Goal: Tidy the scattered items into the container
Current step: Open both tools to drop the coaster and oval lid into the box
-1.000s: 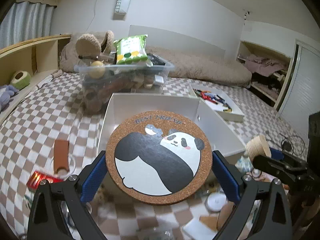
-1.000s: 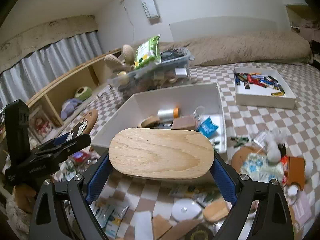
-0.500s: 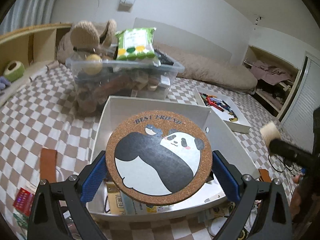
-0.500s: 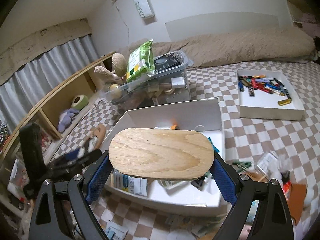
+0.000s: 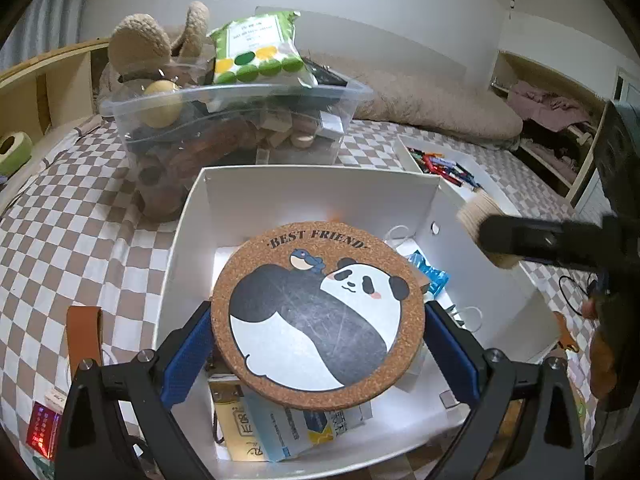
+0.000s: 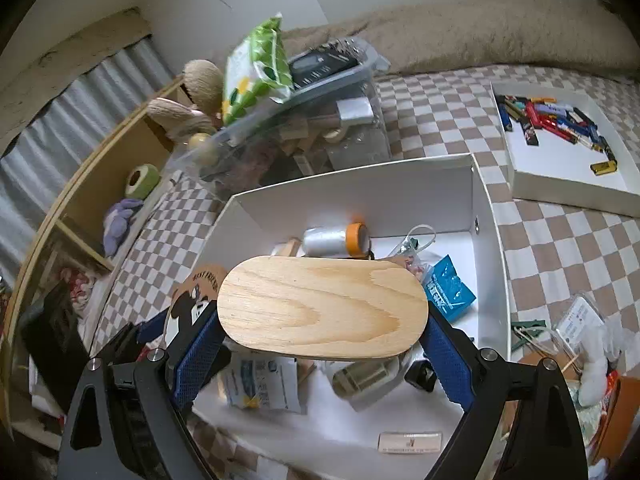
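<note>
Over the cluttered white box (image 6: 486,216), grippers pinch a panda coaster (image 5: 318,314) and wooden board (image 6: 322,308).

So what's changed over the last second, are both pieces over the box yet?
Both grippers came forward from the cluttered bedspread to above the white box. The left gripper brought the panda coaster over its contents, the right gripper the wooden board. Nothing released: both grips unchanged, and the box itself hasn't shifted.

We have carried the panda coaster (image 5: 318,312) and the wooden board (image 6: 323,313) from over the clutter to above the white box (image 6: 486,216), now filling mid-frame.
</note>
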Available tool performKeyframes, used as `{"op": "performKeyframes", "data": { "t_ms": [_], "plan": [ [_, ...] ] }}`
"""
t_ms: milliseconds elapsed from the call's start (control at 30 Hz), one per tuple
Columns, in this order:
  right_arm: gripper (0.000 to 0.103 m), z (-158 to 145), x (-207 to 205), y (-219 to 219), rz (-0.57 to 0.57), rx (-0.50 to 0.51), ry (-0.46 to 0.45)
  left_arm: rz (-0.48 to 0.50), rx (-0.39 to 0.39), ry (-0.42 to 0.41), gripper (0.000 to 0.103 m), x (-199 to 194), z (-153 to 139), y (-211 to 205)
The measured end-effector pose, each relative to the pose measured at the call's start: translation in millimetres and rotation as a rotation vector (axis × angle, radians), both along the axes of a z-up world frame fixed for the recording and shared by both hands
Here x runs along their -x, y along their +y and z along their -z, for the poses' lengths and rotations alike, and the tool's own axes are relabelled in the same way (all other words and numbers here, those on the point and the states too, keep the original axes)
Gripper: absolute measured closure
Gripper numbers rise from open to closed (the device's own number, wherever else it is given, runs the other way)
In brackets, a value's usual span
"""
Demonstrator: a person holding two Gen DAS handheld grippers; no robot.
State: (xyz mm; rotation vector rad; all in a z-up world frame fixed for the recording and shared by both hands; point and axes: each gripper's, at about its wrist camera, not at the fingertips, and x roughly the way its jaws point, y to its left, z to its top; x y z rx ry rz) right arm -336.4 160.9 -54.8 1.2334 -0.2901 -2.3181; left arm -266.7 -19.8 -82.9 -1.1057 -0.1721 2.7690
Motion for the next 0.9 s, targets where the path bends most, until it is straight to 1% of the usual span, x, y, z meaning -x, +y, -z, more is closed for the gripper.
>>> {"op": "performKeyframes", "data": {
  "t_ms": [67, 200, 267, 467, 600, 700, 733, 767, 800, 900],
  "plan": [
    [0.009, 3, 9, -5, 0.005, -0.021, -0.014, 0.009, 0.006, -0.008, 0.002, 2, 4, 1],
    [0.009, 7, 27, -15, 0.008, -0.075, -0.031, -0.003, 0.034, -0.033, 0.003, 4, 12, 0],
    [0.009, 11, 39, -20, 0.016, -0.104, -0.051, 0.001, 0.03, -0.052, 0.002, 5, 16, -1],
    [0.009, 26, 67, -27, 0.037, -0.15, -0.112, -0.001, -0.008, -0.048, 0.002, 6, 13, -7],
    [0.009, 36, 80, -32, 0.05, -0.216, -0.117, -0.003, -0.021, -0.039, 0.002, 5, 10, -11],
    [0.009, 38, 90, -33, 0.097, -0.266, -0.084, -0.004, -0.03, -0.035, 0.001, 6, 9, -13],
    [0.009, 37, 93, -31, 0.107, -0.253, -0.087, -0.005, -0.032, -0.033, 0.001, 6, 9, -14],
    [0.006, 36, 94, -28, 0.117, -0.222, -0.076, -0.005, -0.034, -0.032, 0.001, 6, 9, -14],
    [0.0, 34, 95, -25, 0.123, -0.205, -0.068, -0.007, -0.033, -0.034, 0.001, 6, 9, -14],
    [0.0, 24, 92, -19, 0.134, -0.171, -0.029, -0.01, -0.032, -0.032, 0.001, 6, 8, -14]
  ]
}}
